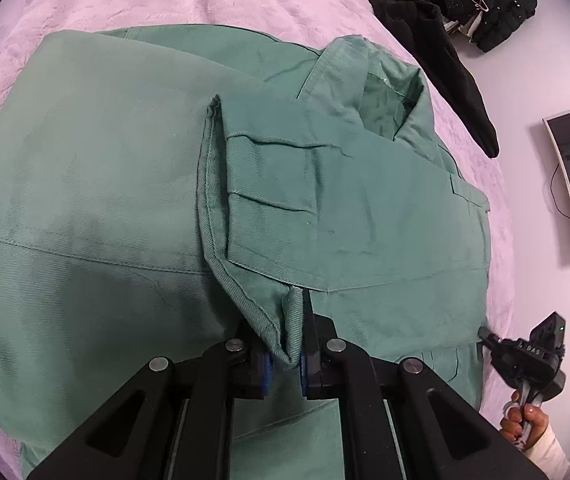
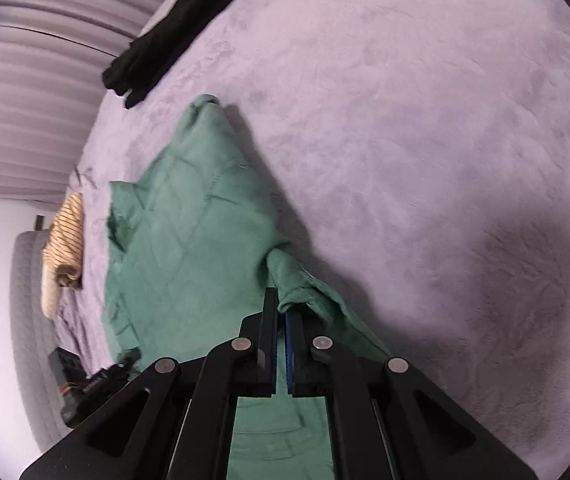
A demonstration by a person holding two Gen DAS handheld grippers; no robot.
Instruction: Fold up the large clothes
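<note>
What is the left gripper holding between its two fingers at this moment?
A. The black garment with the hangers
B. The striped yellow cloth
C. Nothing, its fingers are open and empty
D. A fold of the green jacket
D: in the left wrist view, the left gripper has its fingers closed on a bunched hem of the green jacket, while the black garment lies far away on the bed.
</note>
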